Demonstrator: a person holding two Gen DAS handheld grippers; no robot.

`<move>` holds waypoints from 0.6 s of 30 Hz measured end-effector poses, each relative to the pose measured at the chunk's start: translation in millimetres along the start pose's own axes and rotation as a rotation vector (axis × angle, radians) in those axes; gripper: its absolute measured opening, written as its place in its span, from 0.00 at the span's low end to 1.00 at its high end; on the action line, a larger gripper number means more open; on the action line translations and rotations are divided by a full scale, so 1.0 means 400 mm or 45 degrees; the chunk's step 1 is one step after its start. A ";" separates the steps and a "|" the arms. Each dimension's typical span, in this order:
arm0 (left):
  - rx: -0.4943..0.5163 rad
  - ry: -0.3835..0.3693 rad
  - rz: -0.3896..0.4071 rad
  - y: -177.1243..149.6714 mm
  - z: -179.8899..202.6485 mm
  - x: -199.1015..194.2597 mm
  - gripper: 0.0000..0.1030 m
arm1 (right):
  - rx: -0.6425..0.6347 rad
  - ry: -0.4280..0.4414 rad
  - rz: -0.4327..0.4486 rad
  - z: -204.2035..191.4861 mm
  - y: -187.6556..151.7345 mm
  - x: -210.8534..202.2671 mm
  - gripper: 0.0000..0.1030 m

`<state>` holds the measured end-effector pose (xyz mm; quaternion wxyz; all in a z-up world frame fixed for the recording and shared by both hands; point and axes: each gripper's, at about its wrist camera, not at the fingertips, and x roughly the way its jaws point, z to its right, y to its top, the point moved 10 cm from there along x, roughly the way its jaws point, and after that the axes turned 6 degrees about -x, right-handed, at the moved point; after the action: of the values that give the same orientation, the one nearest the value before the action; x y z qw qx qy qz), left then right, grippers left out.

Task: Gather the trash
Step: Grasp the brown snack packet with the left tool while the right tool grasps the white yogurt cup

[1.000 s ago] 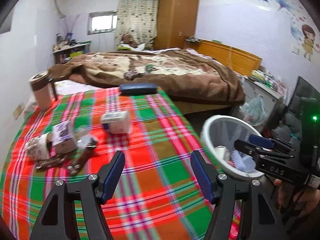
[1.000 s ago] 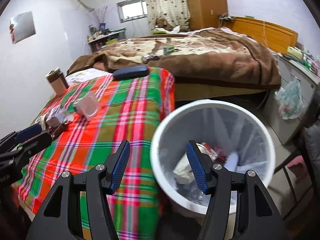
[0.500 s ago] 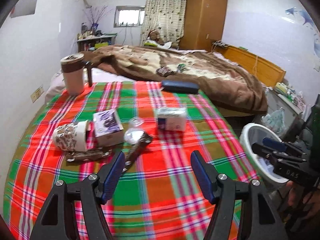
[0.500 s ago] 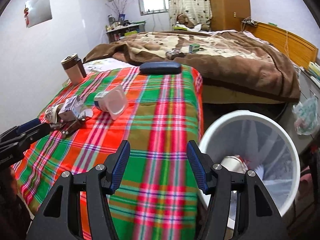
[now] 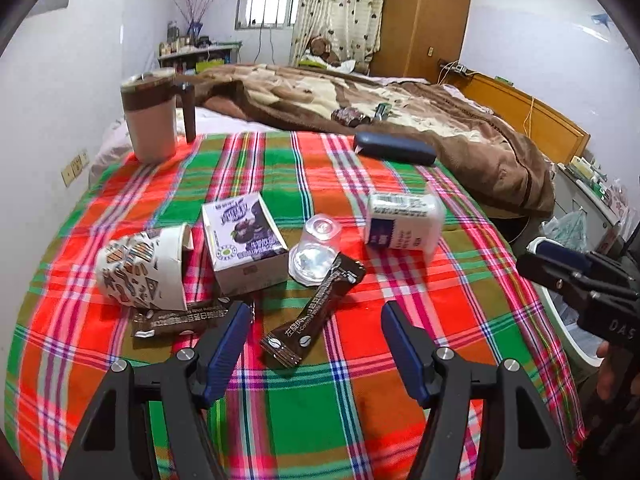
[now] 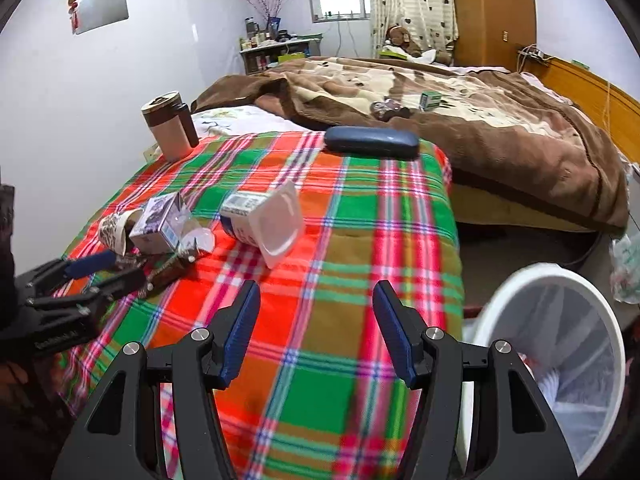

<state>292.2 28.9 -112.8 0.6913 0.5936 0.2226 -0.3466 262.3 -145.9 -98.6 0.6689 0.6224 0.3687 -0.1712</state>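
Note:
Trash lies on the plaid cloth (image 5: 360, 400): a patterned paper cup (image 5: 144, 268) on its side, a purple-and-white carton (image 5: 244, 240), a clear plastic cup (image 5: 314, 250), two brown wrappers (image 5: 314, 312) (image 5: 180, 320) and a white tub (image 5: 404, 220) on its side. My left gripper (image 5: 314, 340) stands open just above the near wrapper, holding nothing. My right gripper (image 6: 316, 328) is open and empty over the cloth (image 6: 320, 320), the white tub (image 6: 262, 224) ahead of it. The white bin (image 6: 560, 344) sits at the right, with trash inside.
A brown lidded mug (image 5: 150, 116) and a dark blue case (image 5: 394, 148) stand at the cloth's far end. A bed with a brown blanket (image 5: 400, 112) lies behind. The bin's rim (image 5: 560, 320) is beside the table's right edge. A hand (image 5: 612, 368) holds the right gripper.
Both grippers have swung left, away from the bin and over the cloth. The trash pile now sits right in front of the left gripper. Both stayed open.

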 end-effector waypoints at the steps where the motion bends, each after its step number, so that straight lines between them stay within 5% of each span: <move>1: -0.001 -0.011 -0.014 -0.001 -0.002 0.013 0.66 | -0.008 0.013 0.005 -0.008 0.006 0.005 0.58; 18: 0.019 -0.060 -0.075 0.007 -0.005 0.093 0.66 | -0.075 0.168 -0.040 -0.091 0.049 0.131 0.58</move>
<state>319.2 23.2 -138.0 0.6813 0.5837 0.2212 -0.3823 300.6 -95.7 -119.9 0.6584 0.6063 0.4267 -0.1294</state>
